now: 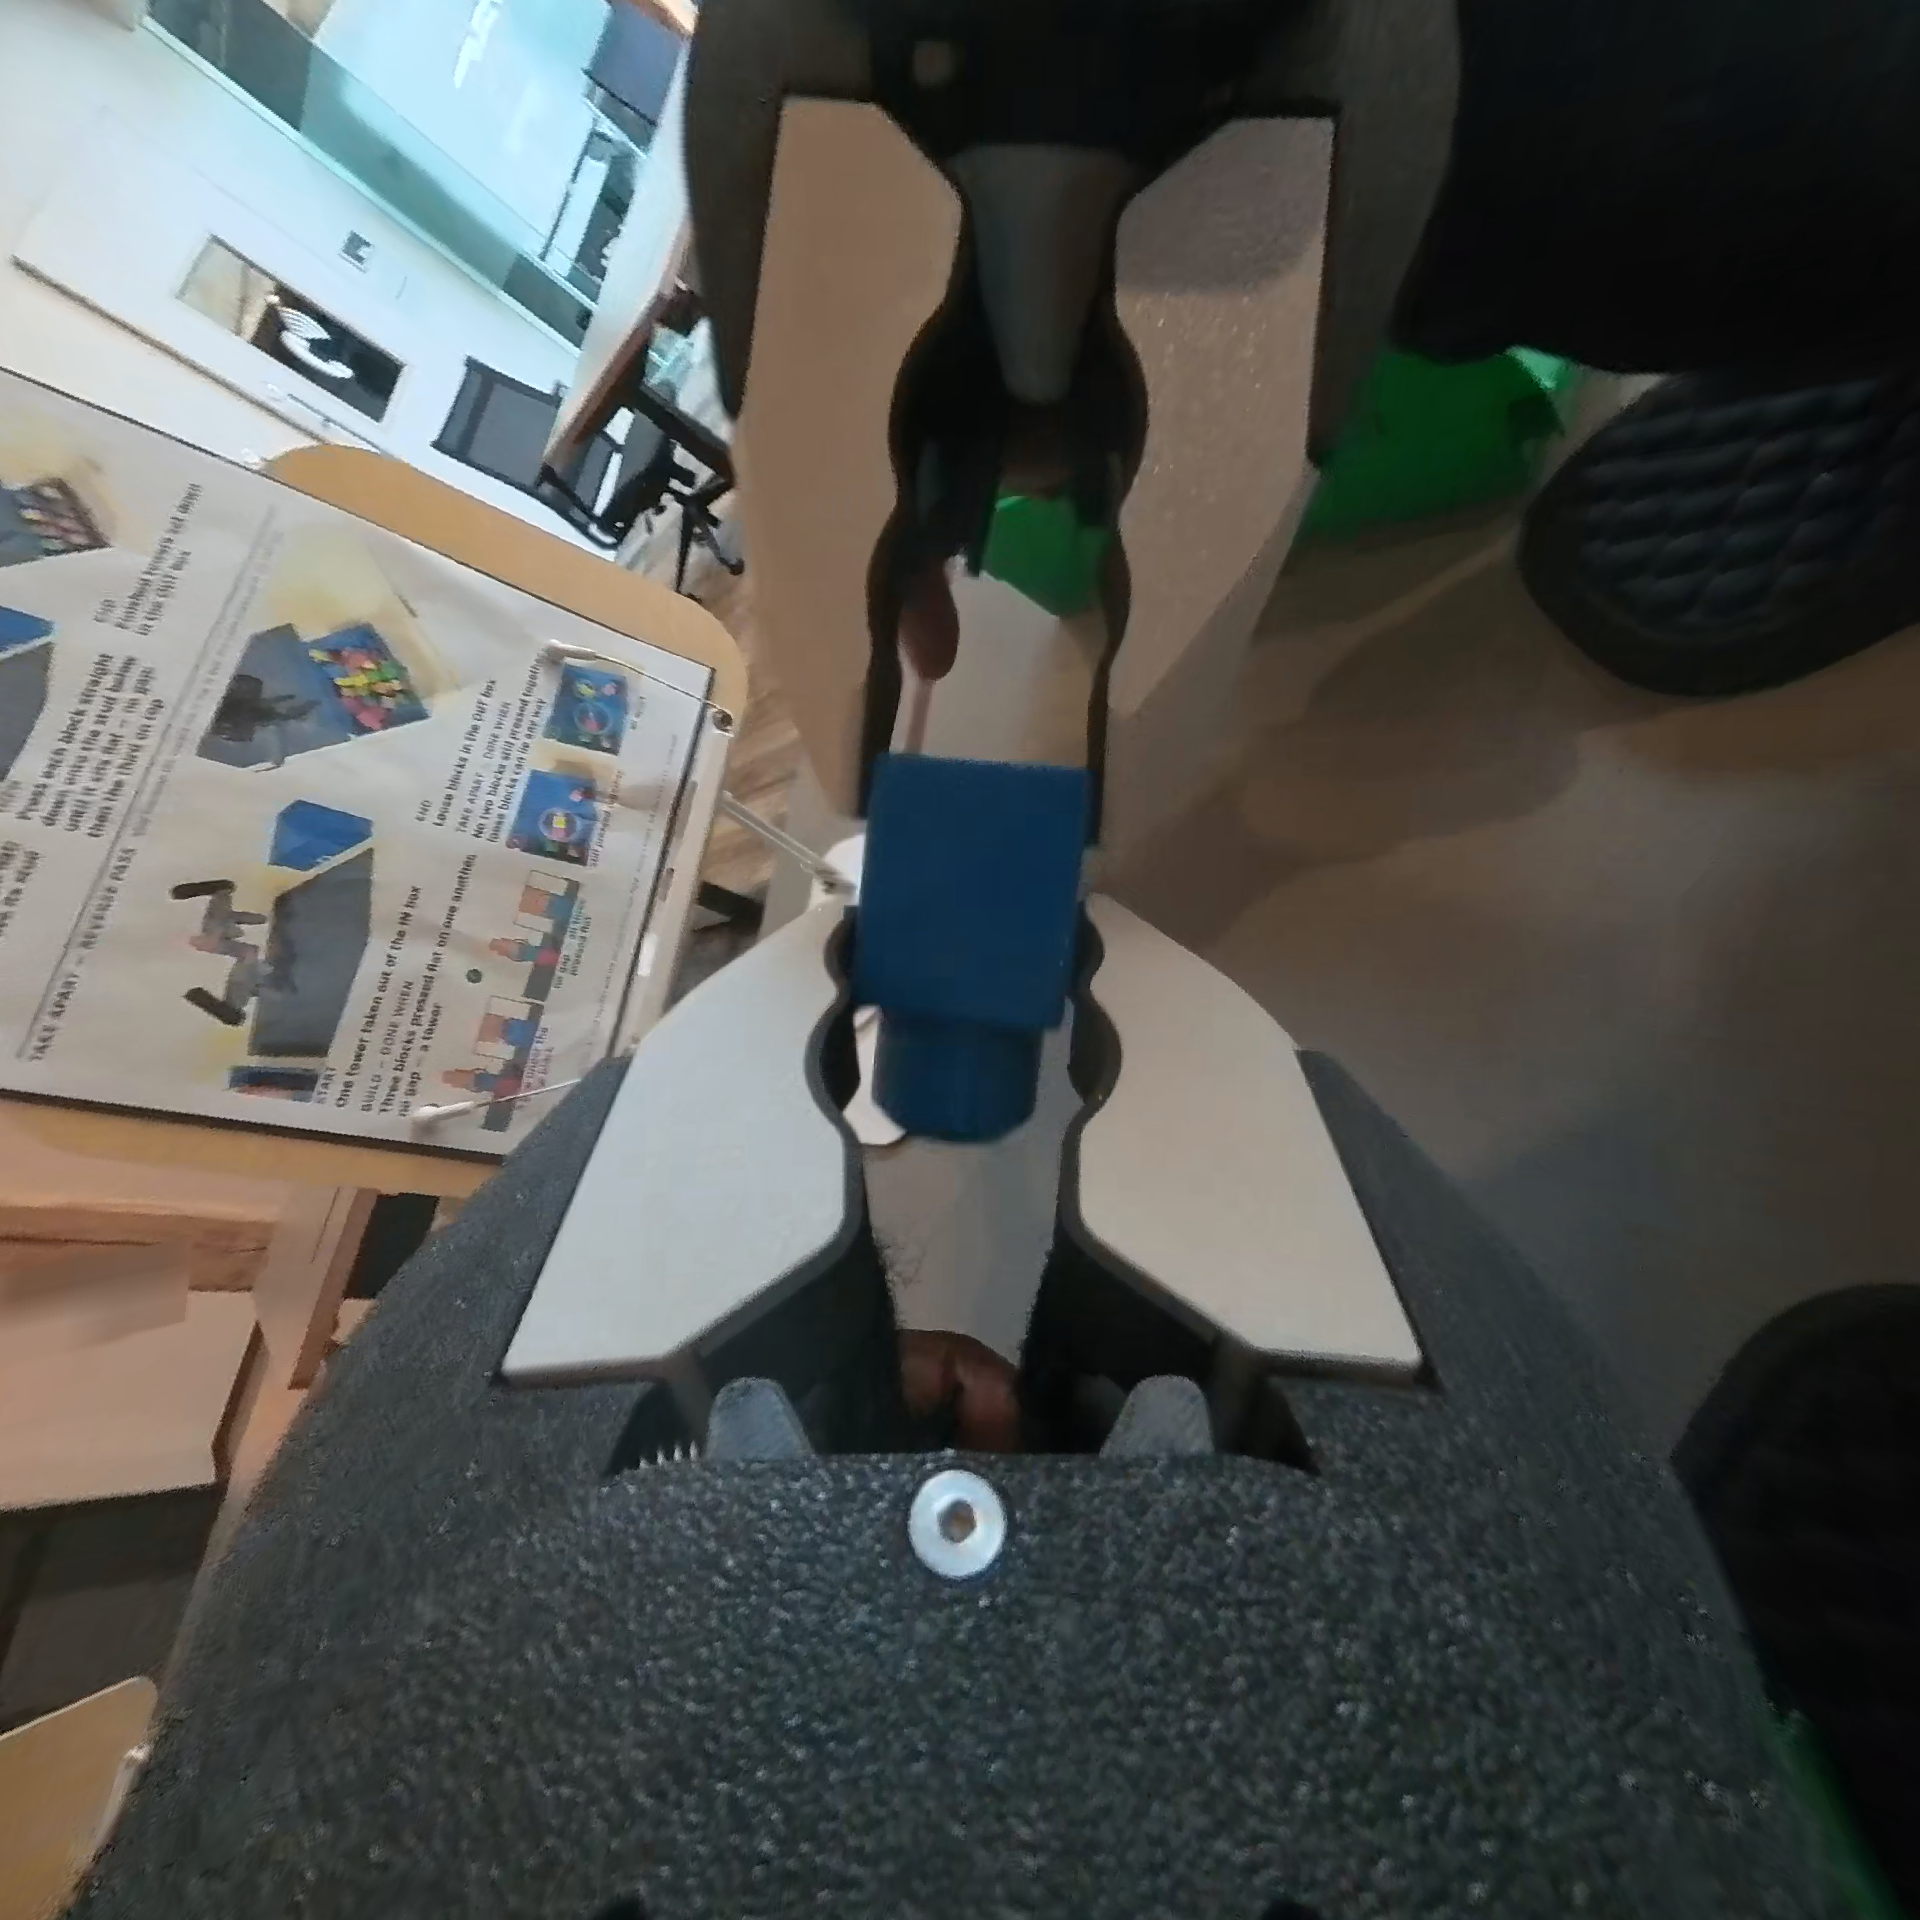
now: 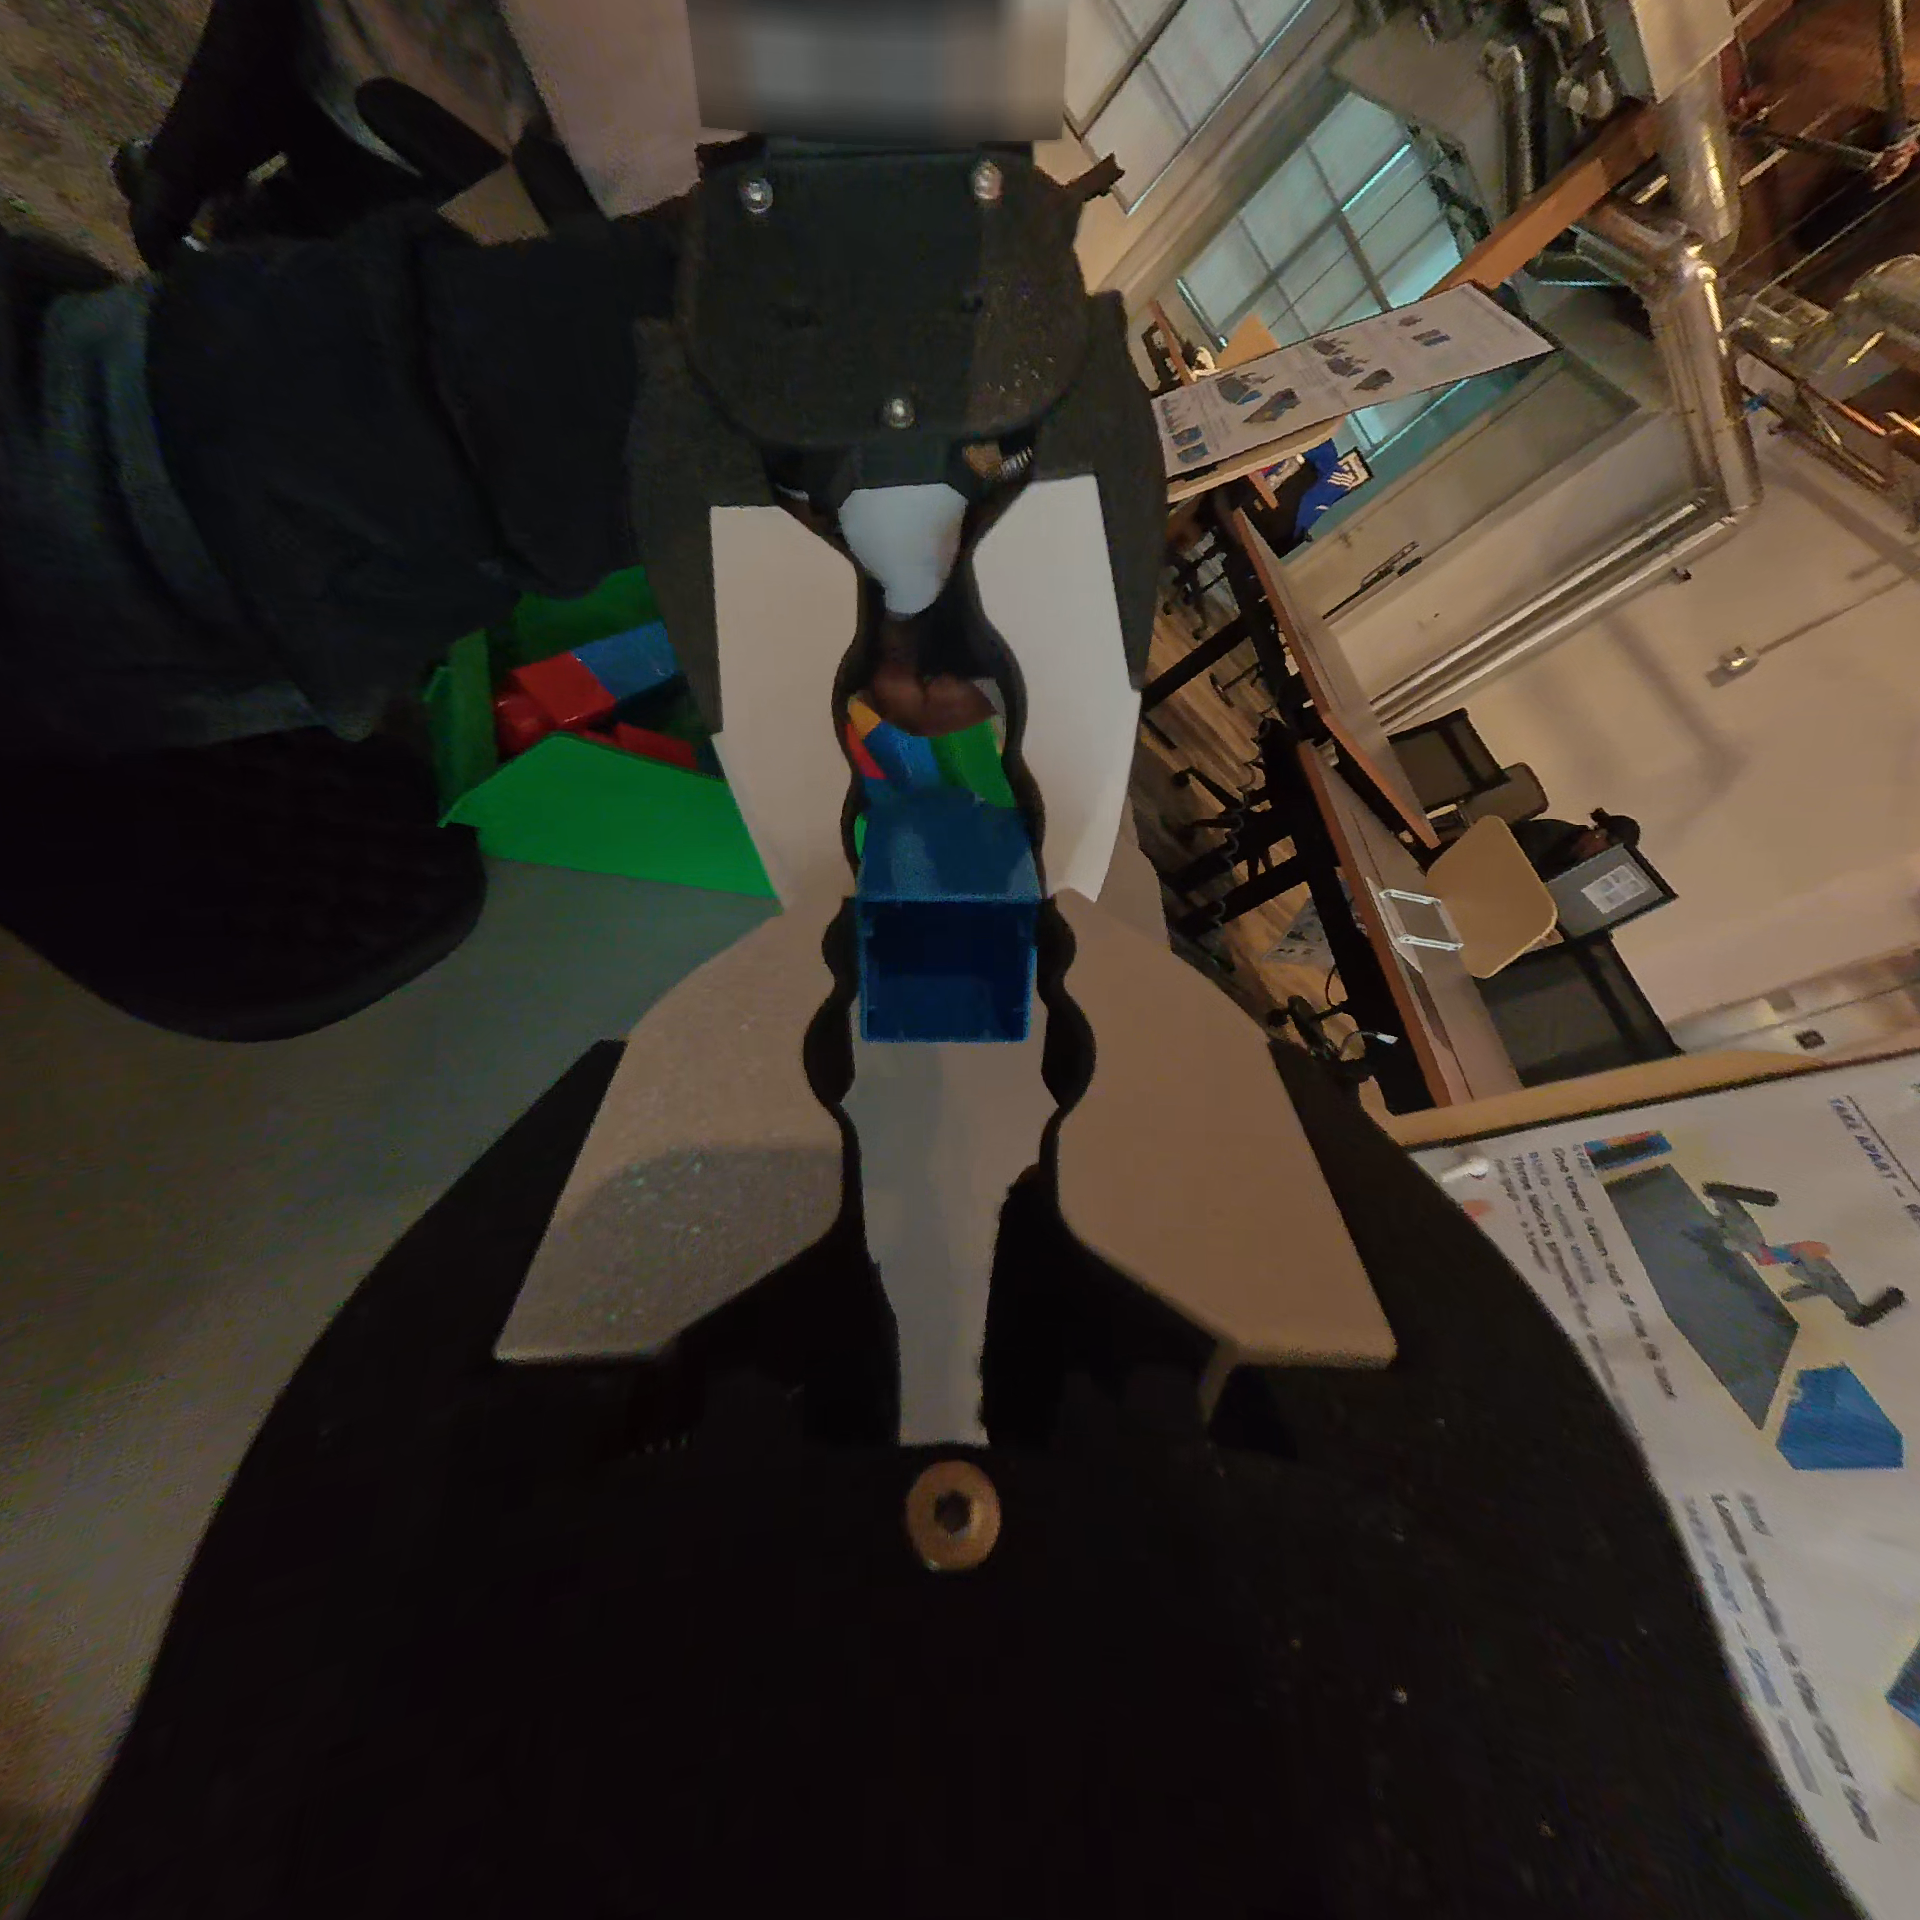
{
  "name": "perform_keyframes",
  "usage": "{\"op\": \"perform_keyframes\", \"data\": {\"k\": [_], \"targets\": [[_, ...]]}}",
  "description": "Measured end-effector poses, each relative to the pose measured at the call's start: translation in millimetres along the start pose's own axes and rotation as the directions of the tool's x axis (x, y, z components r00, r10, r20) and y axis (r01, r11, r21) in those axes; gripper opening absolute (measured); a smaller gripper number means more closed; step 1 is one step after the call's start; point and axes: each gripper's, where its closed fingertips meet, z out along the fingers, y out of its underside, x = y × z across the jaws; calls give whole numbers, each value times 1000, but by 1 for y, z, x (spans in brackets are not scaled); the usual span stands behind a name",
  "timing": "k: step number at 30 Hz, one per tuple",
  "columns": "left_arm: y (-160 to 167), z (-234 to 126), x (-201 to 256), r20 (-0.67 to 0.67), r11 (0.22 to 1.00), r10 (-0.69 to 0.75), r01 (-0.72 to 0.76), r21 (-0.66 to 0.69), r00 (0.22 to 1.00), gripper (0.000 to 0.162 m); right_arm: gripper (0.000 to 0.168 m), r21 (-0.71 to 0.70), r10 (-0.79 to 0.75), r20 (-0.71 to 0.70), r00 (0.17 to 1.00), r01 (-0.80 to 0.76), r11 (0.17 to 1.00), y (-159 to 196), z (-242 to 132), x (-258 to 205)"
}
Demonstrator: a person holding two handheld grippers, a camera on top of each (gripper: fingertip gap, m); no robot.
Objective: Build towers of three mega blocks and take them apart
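Printed text appears on a white instruction sheet point(image 1: 312, 790) with small photographs, lying on the wooden desk point(image 1: 125, 1216) at its edge; a second like sheet point(image 2: 1351, 364) stands farther off. The wording is not reproduced here. No brand marks or numbers are legible elsewhere.

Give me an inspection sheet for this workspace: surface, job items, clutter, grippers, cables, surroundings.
Surface: grey floor, bare where visible.
Job items: blue block held between both grippers, stud toward the left one; green bin holds red and blue blocks.
Clutter: instruction sheet on a wooden board beside the work.
Grippers: left gripper and right gripper both shut on the blue block, facing each other.
Cables: nothing seen.
Surroundings: windows, ducting, desks, chairs, a person's shoe.
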Motion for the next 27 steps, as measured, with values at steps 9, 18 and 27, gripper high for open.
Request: {"op": "perform_keyframes", "data": {"k": [9, 18, 27], "targets": [[-2, -31, -58, 292, 981, -162, 122, 151, 943, 36, 32, -99, 61, -280, 958, -92, 991, 34, -79, 55], [17, -93, -107, 469, 882, -450, 296, 367, 760, 36, 33, -187, 192, -685, 703, -423, 886, 129, -233, 85], [39, -134, -129, 556, 804, -591, 367, 468, 585, 35, 32, 11, 388, -900, 200, -878, 479, 261, -324, 47]]}}
